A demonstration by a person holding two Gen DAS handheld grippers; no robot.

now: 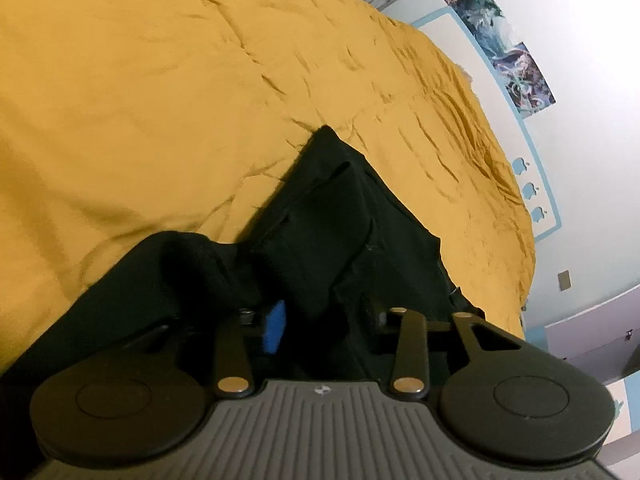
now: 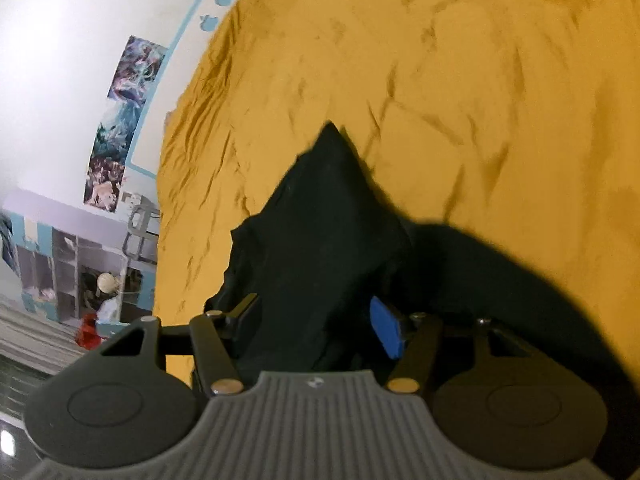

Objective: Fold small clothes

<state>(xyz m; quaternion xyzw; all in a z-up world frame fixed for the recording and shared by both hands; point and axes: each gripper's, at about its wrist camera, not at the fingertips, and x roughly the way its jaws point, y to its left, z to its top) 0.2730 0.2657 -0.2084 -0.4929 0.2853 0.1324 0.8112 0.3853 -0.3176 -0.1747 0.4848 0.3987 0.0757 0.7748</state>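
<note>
Mustard-yellow bedding (image 1: pixel 168 92) covers the bed, a soft quilted spread creased into shallow ridges and stitched seams, running ahead of both claws to a white wall (image 1: pixel 592 60) with a pale blue border and a strip of colourful posters (image 1: pixel 480 4). From the right wrist view a shelving unit (image 2: pixel 60 264) stands off to the left of the claw, its contents blurred.

A black garment (image 1: pixel 344 216) of matte, heavy-looking cloth lies on the bedding right in front of the left claw (image 1: pixel 320 316). It rises to a pointed corner ahead, with flat pocket-like flaps and hemmed edges, and a rolled bulge to the claw's left. Cloth fills the gap between the fingers; a blue pad (image 1: pixel 275 326) shows on the left finger, the other is buried in fabric. I cannot tell whether the pads are pressing.

In the right wrist view the same black garment (image 2: pixel 316 240) bunches into a peaked fold between the fingers of the right claw (image 2: pixel 316 324), whose blue pad (image 2: pixel 386 326) sits against the cloth on the right side. The left finger looks apart from the fabric's edge; a firm grasp cannot be confirmed.
</note>
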